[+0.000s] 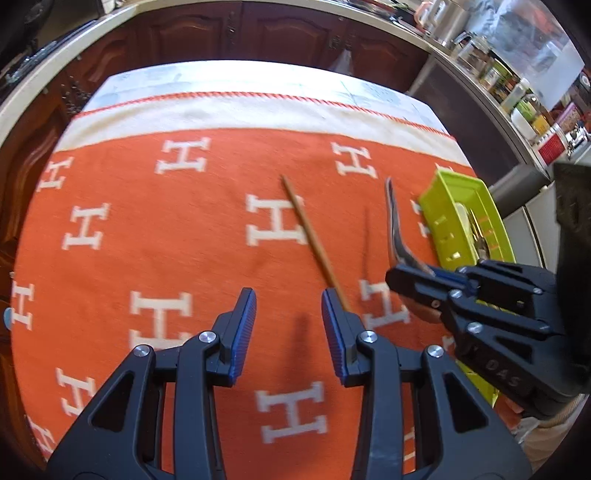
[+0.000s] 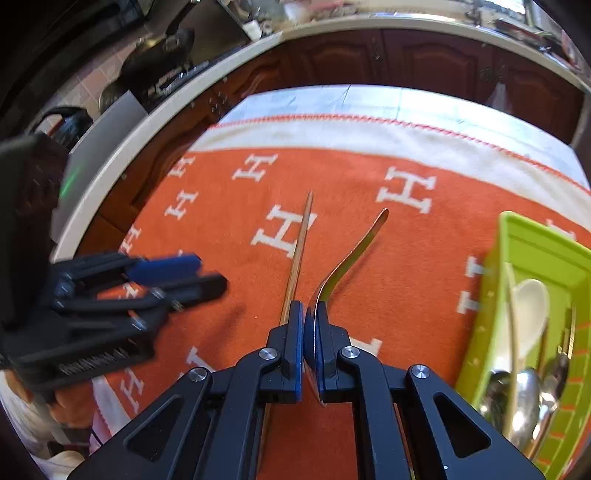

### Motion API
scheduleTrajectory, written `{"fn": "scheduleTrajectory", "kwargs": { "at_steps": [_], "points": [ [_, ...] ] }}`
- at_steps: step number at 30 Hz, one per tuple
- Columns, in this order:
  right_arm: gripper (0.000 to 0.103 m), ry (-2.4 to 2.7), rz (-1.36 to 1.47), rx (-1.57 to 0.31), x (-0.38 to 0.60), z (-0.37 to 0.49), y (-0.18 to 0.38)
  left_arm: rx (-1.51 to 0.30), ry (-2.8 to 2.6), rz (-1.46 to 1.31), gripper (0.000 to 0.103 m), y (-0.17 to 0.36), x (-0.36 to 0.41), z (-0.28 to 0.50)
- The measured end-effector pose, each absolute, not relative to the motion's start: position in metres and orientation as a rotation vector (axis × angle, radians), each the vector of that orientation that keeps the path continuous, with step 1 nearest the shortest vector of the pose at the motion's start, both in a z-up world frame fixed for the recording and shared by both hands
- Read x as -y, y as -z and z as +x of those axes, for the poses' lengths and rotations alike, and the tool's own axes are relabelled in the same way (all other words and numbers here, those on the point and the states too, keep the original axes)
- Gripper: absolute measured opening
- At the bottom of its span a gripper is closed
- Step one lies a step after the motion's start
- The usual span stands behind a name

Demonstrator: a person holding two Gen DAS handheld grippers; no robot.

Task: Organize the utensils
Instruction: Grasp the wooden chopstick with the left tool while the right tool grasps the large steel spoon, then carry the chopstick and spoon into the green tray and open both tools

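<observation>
While my right gripper [image 2: 309, 317] has its jaws clenched on the bowl end of a metal spoon [image 2: 347, 254], the spoon's handle sticks out away from me over the orange cloth [image 2: 229, 206] that covers the table [image 2: 369, 99]. My left gripper [image 1: 289, 306] hangs just over the cloth with its jaws released and nothing between them; its right fingertip [image 1: 330, 306] is close beside the near end of a wooden chopstick [image 1: 310, 240], though I cannot tell whether it touches. That chopstick lies flat on the cloth, running from near me toward the far side, just left of the spoon. In the right wrist view it passes under my left finger [image 2: 293, 332]. To the right stands a lime-green tray [image 2: 517, 240], which already holds a white spoon [image 2: 528, 314], several metal spoons [image 2: 524, 398] and other cutlery too blurred to name. Beyond the cloth's white border run dark wooden cabinets [image 1: 221, 33]. A crowded shelf [image 1: 517, 85] of jars stands at far right in the left wrist view.
</observation>
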State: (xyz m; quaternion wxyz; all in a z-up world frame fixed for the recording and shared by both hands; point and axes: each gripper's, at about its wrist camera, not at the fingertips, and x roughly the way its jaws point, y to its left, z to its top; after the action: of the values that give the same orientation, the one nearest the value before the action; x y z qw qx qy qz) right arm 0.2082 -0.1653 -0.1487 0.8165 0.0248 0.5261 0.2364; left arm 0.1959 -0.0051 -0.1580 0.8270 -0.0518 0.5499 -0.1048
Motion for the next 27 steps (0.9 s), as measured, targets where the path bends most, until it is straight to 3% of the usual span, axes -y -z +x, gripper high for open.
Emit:
{"fn": "scheduleTrajectory", "kwargs": {
  "at_steps": [11,14,15,20,27],
  "points": [
    [0.005,-0.460,0.153,-1.008,0.211,0.174,0.102,-1.181,0.147,-0.013,0.038,0.184,0.067,0.186],
    [0.005,-0.453,0.168,-0.987,0.221,0.162,0.094,-1.151,0.105,0.024,0.008,0.185,0.074,0.181],
    [0.005,-0.448,0.175,-0.983,0.224,0.159,0.093,-1.155,0.109,0.013,0.004,0.185,0.073,0.181],
    [0.005,-0.426,0.214,-0.965,0.247,0.139,0.083,-1.162,0.114,-0.075,0.004,0.172,0.060,0.176],
    [0.005,-0.347,0.254,-0.932,0.300,0.108,0.070,-1.118,0.228,-0.125,0.004,0.108,0.074,0.147]
  ]
}}
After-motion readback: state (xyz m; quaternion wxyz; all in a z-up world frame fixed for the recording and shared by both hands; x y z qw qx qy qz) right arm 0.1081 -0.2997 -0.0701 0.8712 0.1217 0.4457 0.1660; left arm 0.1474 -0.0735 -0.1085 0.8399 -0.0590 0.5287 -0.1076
